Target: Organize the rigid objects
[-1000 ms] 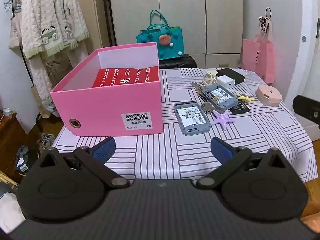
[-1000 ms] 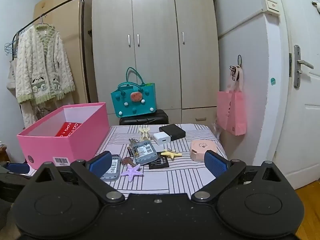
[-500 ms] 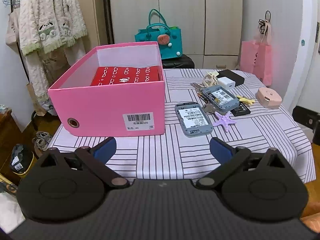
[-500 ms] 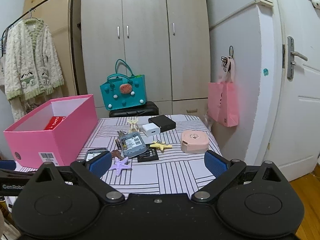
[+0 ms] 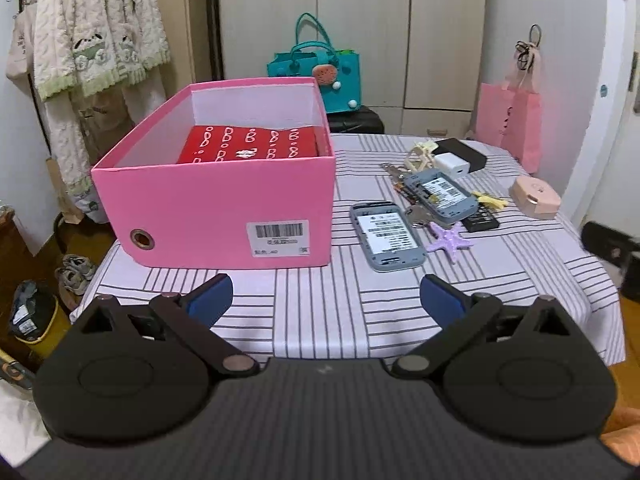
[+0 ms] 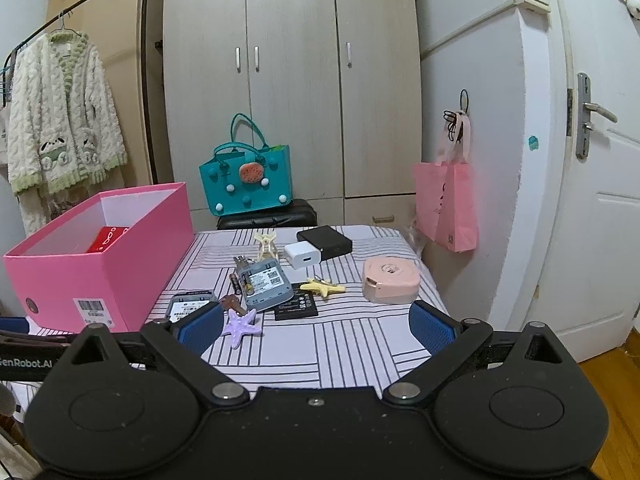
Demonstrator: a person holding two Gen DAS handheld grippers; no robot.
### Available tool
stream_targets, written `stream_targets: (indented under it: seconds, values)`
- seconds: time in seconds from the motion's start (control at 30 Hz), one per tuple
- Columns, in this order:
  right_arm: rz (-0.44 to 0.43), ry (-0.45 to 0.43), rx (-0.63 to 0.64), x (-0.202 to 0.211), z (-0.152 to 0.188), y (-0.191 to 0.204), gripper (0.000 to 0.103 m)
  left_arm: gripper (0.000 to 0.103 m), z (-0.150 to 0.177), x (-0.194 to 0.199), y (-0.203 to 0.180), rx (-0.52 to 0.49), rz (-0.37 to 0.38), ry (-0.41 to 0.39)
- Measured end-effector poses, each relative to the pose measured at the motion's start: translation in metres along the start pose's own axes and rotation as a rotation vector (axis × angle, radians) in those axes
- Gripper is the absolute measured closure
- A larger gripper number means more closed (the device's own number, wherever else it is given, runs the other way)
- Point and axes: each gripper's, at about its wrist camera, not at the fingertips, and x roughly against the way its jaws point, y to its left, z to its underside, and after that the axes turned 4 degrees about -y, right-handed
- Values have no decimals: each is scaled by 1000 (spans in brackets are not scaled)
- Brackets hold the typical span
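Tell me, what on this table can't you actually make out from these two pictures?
- Pink box: the red packet inside is mostly hidden by the box wall in the right wrist view.
- Grey device: half covered by the right gripper finger.
- Barcode label: print too small to read.
- Keys: partly under the second grey device.

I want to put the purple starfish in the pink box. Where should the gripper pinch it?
Probably from straight above, pinching across the middle of the starfish. It lies flat on the cloth with thin arms spreading outward, so a side approach has little to catch. Its near side is clear; a key lies close behind it, so set the fingers left and right. The right gripper is open and nearest.
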Motion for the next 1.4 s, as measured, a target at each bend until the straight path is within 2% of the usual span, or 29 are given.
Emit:
stream_targets:
  seconds: [0.17, 0.6, 0.83, 1.07, 1.4]
  values:
    - [-24, 24, -9, -4, 2, 1, 2, 1, -1, 5, -3, -24, -32, -40]
    - [-97, 36, -22, -4, 7, 8, 2, 0, 1, -2, 3, -20, -46, -13]
    - [-94, 24, -6, -5, 10, 15, 0, 0, 1, 0, 5, -20, -58, -26]
    - [-91, 35, 22, -8, 15, 21, 0, 0, 2, -4, 6, -19, -63, -2]
    - [-83, 38, 23, -10, 16, 19, 0, 0, 3, -4, 5, -29, -42, 7]
